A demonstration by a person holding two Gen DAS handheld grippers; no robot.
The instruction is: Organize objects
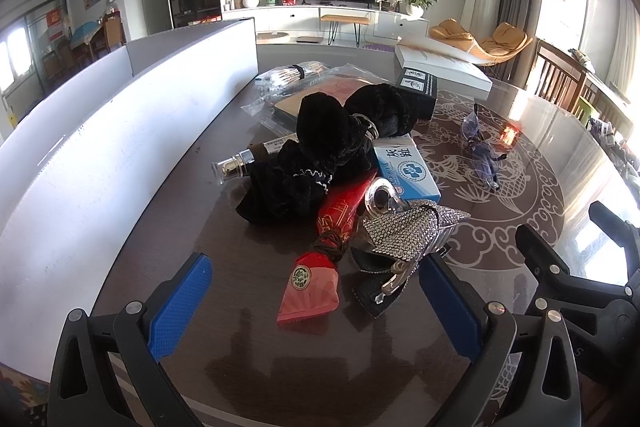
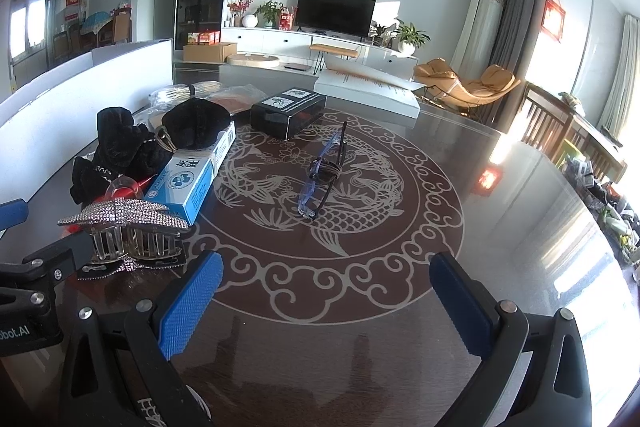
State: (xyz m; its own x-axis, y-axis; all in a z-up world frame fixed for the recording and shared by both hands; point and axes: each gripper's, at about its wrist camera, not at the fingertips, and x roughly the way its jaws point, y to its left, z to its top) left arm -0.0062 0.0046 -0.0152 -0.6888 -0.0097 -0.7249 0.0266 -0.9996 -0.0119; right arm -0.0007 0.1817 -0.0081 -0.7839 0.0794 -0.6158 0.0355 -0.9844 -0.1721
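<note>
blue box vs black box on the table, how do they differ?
The blue box is blue and white with large printed characters; the black box is glossy black with small white labels on top. The blue box sits in the clutter, one end under the black plush item; the black box stands apart with nothing on it. Both are closed rectangular cartons lying flat.

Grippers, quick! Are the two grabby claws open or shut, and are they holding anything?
Left gripper: open, holding nothing; the red packet lies on the table between its fingers.
Right gripper: open, holding nothing.
</note>
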